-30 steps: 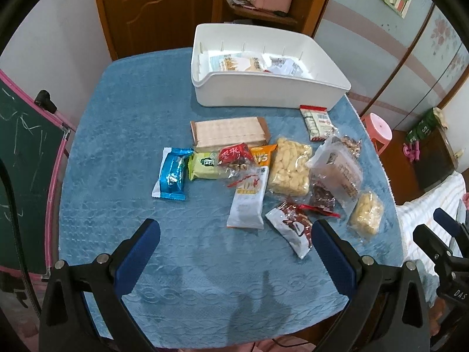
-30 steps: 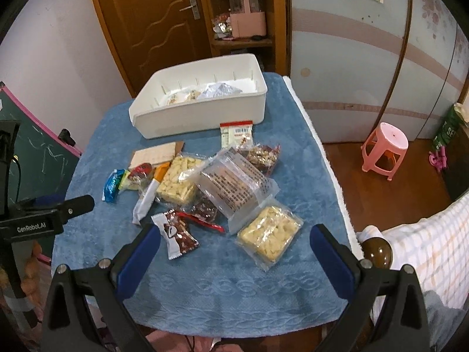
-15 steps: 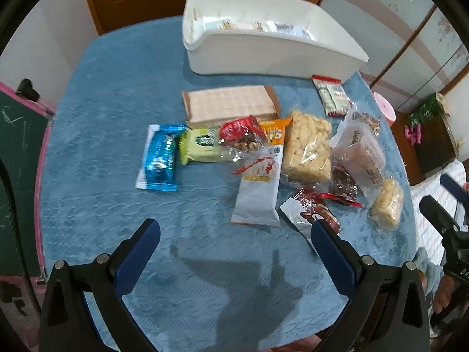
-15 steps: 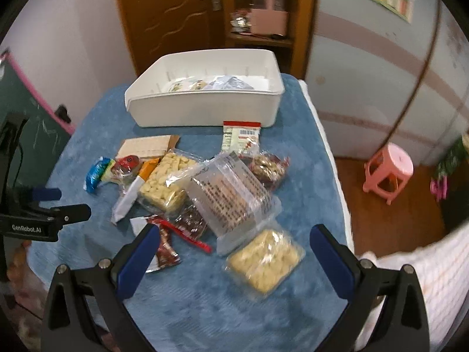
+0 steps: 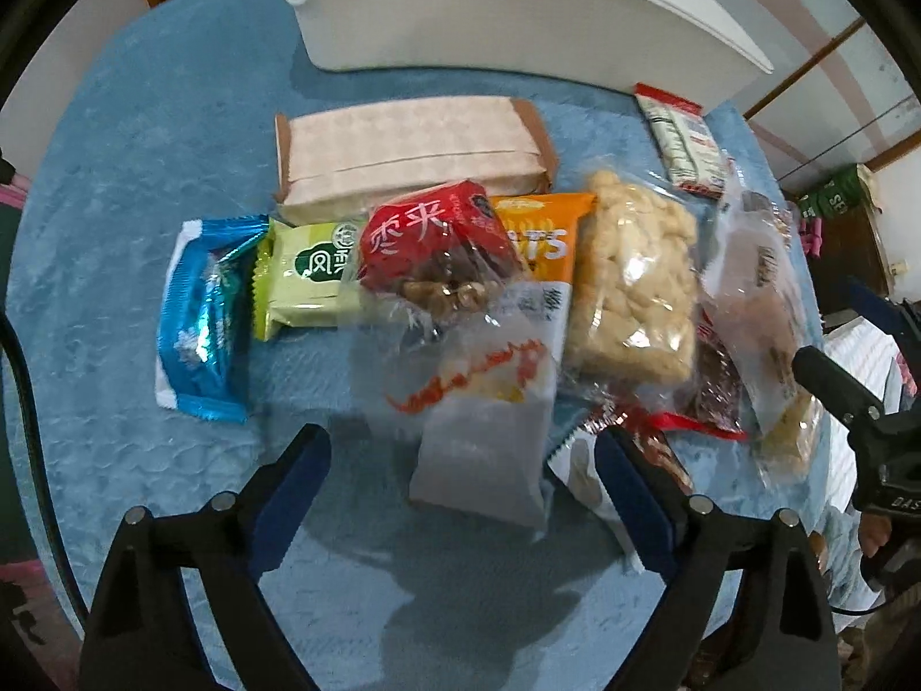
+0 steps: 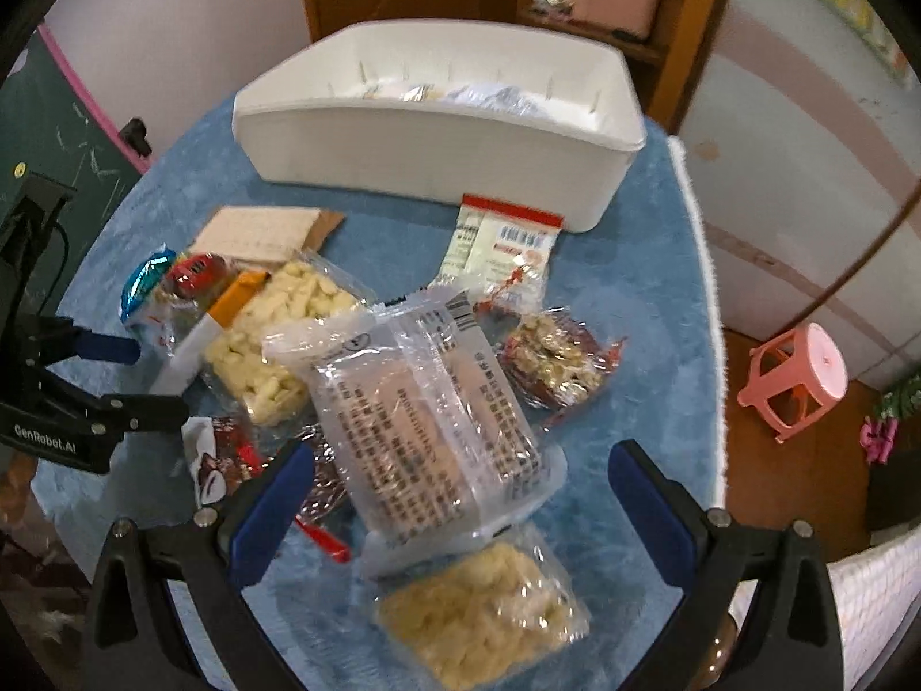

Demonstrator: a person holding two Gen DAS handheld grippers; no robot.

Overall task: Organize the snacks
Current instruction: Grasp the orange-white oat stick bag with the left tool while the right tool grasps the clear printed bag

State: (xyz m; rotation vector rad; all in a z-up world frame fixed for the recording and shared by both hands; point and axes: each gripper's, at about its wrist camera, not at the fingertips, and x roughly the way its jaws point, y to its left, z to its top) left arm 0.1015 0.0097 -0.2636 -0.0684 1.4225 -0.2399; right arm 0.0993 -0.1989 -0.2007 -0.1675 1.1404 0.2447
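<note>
Several snack packets lie on a blue tablecloth [image 5: 144, 132]. My left gripper [image 5: 460, 475] is open, low over the near end of a long white and orange packet [image 5: 495, 397]. Behind it lie a red packet [image 5: 432, 242], a green packet [image 5: 305, 276], a blue packet [image 5: 198, 311] and a tan box [image 5: 408, 150]. My right gripper [image 6: 460, 495] is open, just above a large clear packet [image 6: 426, 420], with a bag of pale puffs [image 6: 478, 622] below it. The white bin [image 6: 437, 132] stands at the back with a few packets inside.
A red-topped white packet [image 6: 501, 245] lies against the bin's front. A bag of nuts [image 6: 552, 357] lies right of the clear packet. A pink stool [image 6: 800, 380] stands on the floor to the right. A green chalkboard [image 6: 52, 132] is at the left.
Both grippers have moved forward and down toward the snacks. The left now hangs over the white and orange packet, the right over the large clear packet. Both stay open.
</note>
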